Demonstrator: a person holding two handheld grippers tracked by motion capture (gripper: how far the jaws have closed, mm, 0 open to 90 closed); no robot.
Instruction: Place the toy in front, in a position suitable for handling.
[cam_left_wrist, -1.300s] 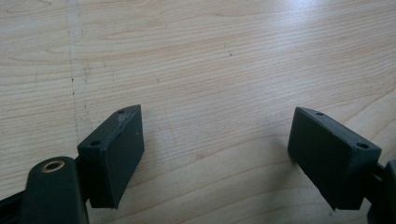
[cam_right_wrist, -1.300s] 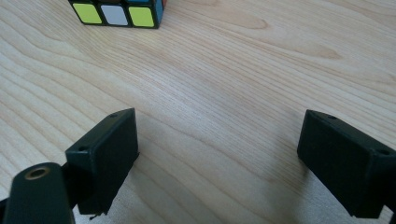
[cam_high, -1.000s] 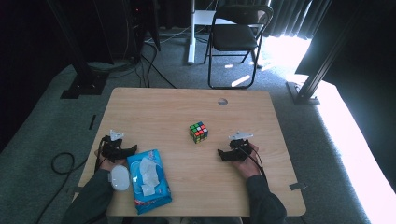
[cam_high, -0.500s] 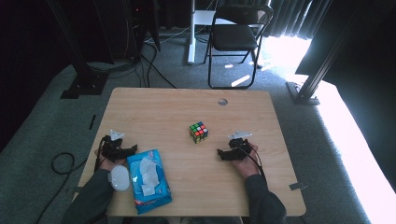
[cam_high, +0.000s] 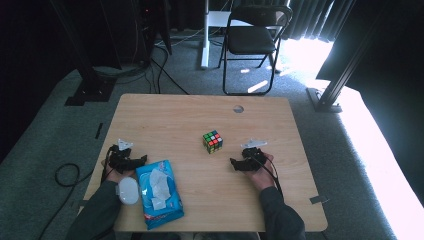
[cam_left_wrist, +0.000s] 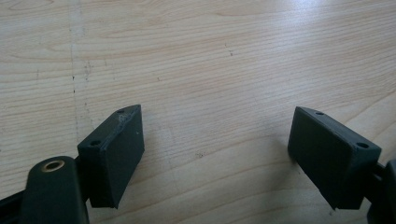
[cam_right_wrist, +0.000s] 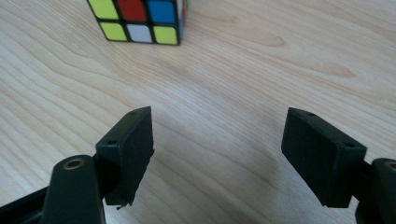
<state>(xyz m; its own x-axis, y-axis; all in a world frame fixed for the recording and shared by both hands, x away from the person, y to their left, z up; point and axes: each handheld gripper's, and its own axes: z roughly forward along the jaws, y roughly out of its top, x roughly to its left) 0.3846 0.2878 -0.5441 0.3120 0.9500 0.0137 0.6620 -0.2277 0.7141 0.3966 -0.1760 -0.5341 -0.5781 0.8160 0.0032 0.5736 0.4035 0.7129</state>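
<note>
Cube (cam_right_wrist: 140, 21) cut off by top edge.

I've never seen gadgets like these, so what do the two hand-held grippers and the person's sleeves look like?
Each gripper, left and right, is black, topped by a grey three-cornered plate, with a black cable trailing back. The jaws are two blocky black pads with small screw holes. The person's sleeves are dark grey-green.
</note>
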